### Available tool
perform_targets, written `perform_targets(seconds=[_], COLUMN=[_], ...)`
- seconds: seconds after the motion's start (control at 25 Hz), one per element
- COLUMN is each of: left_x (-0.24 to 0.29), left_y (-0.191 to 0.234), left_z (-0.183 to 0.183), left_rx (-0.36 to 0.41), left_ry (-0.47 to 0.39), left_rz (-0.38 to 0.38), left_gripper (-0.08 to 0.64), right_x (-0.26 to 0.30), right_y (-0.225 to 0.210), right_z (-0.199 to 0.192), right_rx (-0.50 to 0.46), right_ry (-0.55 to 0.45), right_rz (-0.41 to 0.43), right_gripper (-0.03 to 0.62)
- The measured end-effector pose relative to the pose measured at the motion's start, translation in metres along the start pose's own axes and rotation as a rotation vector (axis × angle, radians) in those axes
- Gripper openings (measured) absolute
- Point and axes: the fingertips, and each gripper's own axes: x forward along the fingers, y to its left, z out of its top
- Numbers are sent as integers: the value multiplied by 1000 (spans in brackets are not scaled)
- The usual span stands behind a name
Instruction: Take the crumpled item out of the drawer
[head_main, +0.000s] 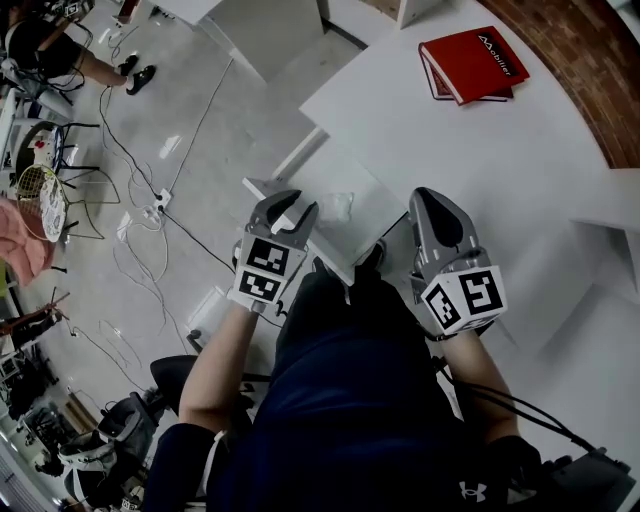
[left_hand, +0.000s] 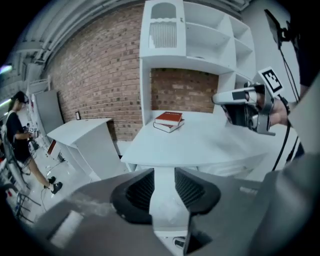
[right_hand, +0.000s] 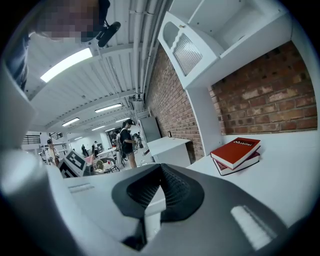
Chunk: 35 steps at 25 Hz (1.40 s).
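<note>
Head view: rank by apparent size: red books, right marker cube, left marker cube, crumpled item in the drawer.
1. red books
2. right marker cube, not far behind the books; it is nearer the camera, so it looks inflated
3. left marker cube, same caveat
4. crumpled item, clearly smallest

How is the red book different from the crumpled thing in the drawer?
The red book is bright red; the crumpled item is pale, nearly white. The red book lies flat with straight edges; the crumpled item is wrinkled and lumpy. The red book sits up on the table; the crumpled item lies down in the open drawer. Both rest on white furniture.
</note>
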Motion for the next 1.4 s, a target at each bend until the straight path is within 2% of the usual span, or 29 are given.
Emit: perform_targets(seconds=[0.24,0.48,0.92,1.0,1.4], left_x=[54,99,158,165,178], left_y=[-9,-27,-41,-45,-61], left_z=[-36,-89,-173,-187,-221], left_rx=[134,331,715,756,861], left_ry=[175,337,596,633,721], left_rz=[-120,-264,-455,-475,-590], left_gripper=[137,137,137,137,137], right_x=[6,-5,-29,-34,-56], right_y=[-14,-26,-60,-64,-71], right_z=[-7,-24,-58,-62,-62], right_rx=[33,86,174,182,222], right_ry=[15,11,14,13,33], right_rz=[-56,-175,-348,-364,-454], right_gripper=[3,3,3,3,3])
